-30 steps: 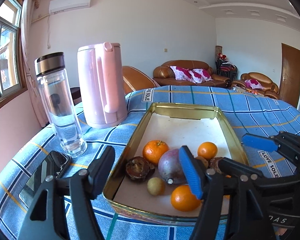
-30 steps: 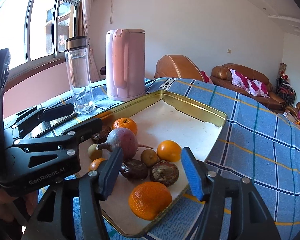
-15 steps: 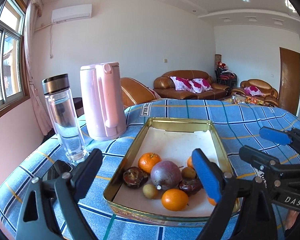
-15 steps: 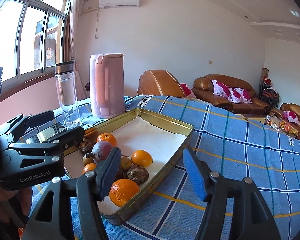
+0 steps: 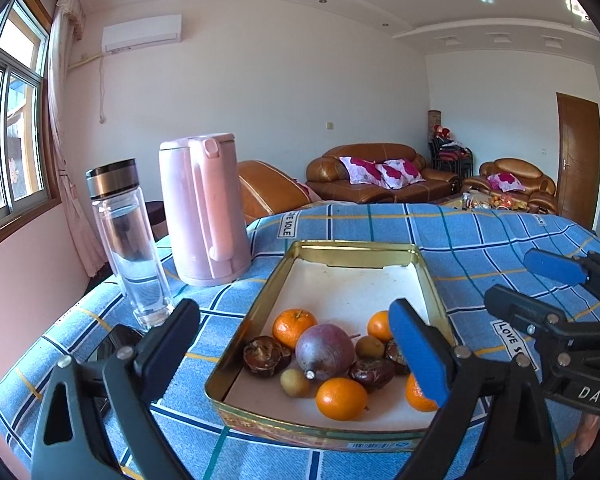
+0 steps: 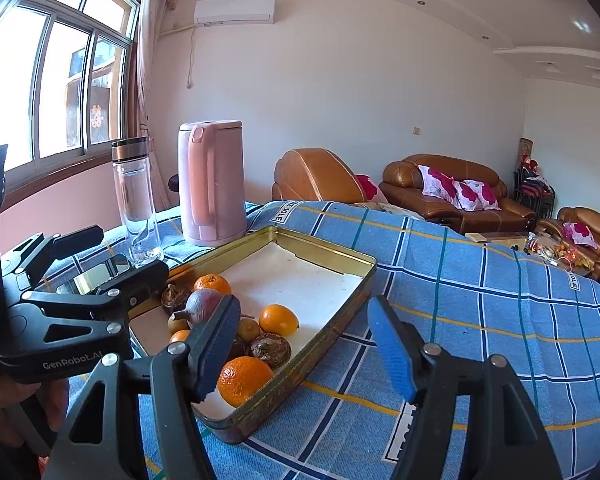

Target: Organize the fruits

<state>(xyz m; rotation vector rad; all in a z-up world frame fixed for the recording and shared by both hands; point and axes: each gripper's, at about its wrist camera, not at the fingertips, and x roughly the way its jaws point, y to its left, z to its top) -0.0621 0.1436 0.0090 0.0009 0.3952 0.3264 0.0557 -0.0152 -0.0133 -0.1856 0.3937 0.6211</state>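
Note:
A gold tin tray (image 5: 356,246) lies on the blue checked cloth and holds several fruits at its near end. Among them are oranges (image 5: 294,322), a purple fruit (image 5: 324,350), dark brown fruits (image 5: 266,354) and small tan ones (image 5: 295,382). My left gripper (image 5: 292,308) hovers in front of the tray's near edge with its jaws opening; nothing is between them. My right gripper (image 6: 302,306) stands open and empty over the tray's near right corner, beside an orange (image 6: 244,374). Each gripper shows in the other's view: right gripper (image 5: 528,280), left gripper (image 6: 116,254).
A pink kettle (image 5: 202,208) and a glass water bottle (image 5: 128,240) stand left of the tray. A dark phone (image 5: 112,344) lies near the bottle. Bare cloth (image 6: 480,300) spreads to the right of the tray. Brown sofas stand beyond the table.
Both grippers have drawn back and up from the fruits, so the tray looks farther away. The left jaws have spread much wider. The right jaws have widened slightly.

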